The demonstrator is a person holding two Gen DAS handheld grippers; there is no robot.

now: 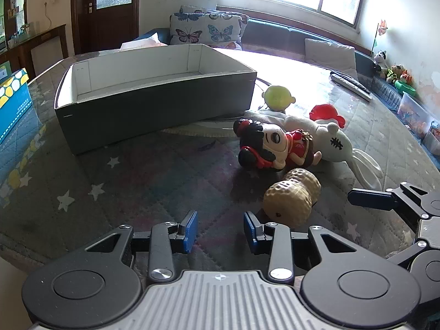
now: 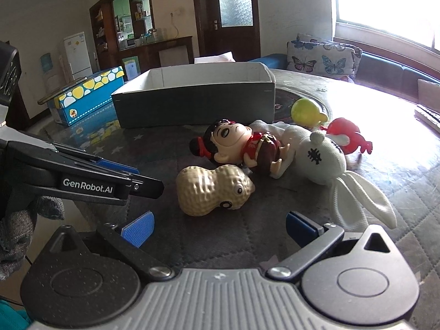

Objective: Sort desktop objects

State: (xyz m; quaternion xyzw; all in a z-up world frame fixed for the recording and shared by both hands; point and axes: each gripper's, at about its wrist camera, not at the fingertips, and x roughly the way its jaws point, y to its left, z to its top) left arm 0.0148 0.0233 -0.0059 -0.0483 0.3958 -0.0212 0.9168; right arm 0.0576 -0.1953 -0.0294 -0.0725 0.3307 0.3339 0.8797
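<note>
Nothing sorted yet: box [image 1: 154, 101] seen empty beyond both grippers. Peanut [image 2: 214, 191], doll [image 2: 242, 148] etc. left ahead of right gripper [image 2: 218, 227]. Left gripper [image 1: 220, 231] & right held open, nothing gripped.

Left wrist view: low over the worktop [image 1: 137, 181], facing the open box [image 1: 154, 101] and window | Right wrist view: low, from the right, facing box [image 2: 198, 104] and door | Shared: peanut toy [image 1: 293, 199] [image 2: 214, 194] close ahead, doll [image 1: 272, 144] [image 2: 242, 148], box beyond
</note>
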